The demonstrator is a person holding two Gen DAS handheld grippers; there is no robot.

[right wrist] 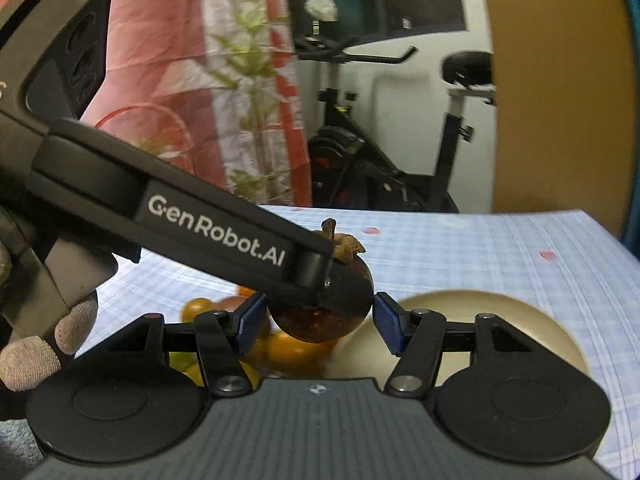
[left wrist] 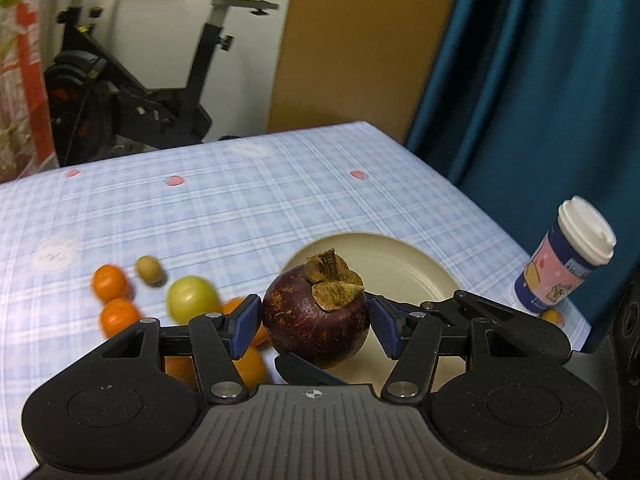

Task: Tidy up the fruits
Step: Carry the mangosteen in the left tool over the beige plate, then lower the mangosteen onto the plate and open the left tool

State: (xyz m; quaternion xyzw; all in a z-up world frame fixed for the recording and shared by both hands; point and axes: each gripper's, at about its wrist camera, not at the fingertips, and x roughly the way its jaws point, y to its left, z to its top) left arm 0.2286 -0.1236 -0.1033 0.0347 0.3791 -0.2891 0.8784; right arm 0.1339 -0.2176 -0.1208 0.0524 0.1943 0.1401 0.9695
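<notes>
Both tongs, left (left wrist: 316, 320) and right (right wrist: 320, 320), clamped on one mangosteen (left wrist: 316, 320), plate (left wrist: 400, 268) just behind, oranges (left wrist: 108, 282) left

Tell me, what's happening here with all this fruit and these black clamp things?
A person is sorting fruit with a hand-held gripper in each hand. Both the left gripper and the right gripper are closed around one dark purple mangosteen, held above the checked tablecloth beside an empty cream plate. Oranges, a green fruit and a small brown one lie loose on the cloth. A lidded paper cup stands near the table's edge.
</notes>
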